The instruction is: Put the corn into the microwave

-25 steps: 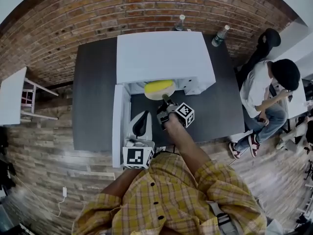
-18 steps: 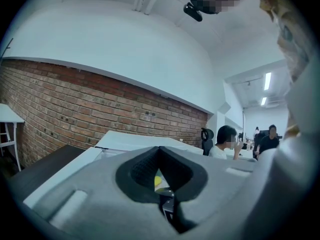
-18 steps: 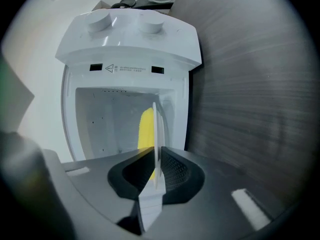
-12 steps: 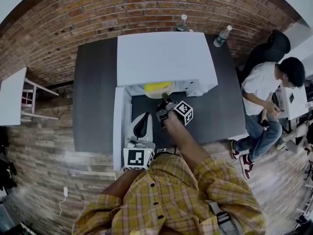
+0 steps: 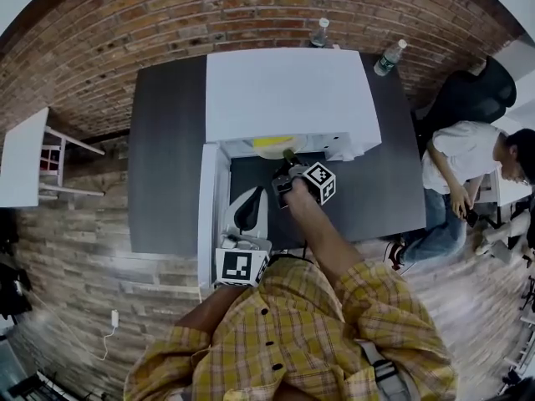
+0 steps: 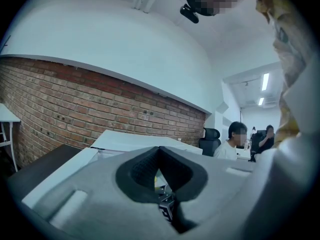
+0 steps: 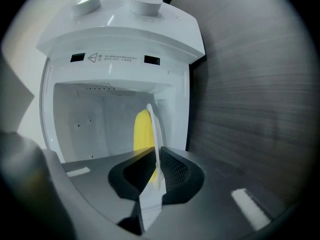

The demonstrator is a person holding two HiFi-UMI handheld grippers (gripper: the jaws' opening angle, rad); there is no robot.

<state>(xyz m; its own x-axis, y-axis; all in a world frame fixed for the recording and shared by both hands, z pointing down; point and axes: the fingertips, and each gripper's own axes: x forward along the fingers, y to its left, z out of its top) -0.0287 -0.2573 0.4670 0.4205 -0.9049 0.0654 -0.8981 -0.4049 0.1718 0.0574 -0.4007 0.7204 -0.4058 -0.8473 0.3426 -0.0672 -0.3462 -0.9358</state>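
Observation:
The white microwave (image 5: 288,94) stands on the dark table, its door (image 5: 207,215) swung open to the left. My right gripper (image 5: 288,159) grips the rim of a white plate (image 7: 156,134), seen edge-on between its pads, and its jaws are closing on it. The yellow corn (image 5: 269,142) lies on that plate, mostly inside the microwave cavity (image 7: 100,119); the corn (image 7: 144,129) shows just past the rim. My left gripper (image 5: 248,211) rests level beside the open door, its jaws (image 6: 159,164) met at the tips with nothing between them.
Two bottles (image 5: 319,32) (image 5: 389,57) stand behind the microwave. A person (image 5: 468,161) sits at the table's right end by a black chair (image 5: 468,90). Bare dark tabletop (image 5: 167,157) lies left of the microwave. A white side table (image 5: 21,157) stands further left.
My right gripper has pushed the plate with the corn further into the microwave; less of the yellow shows outside. The left gripper has stayed put. The seated person has shifted.

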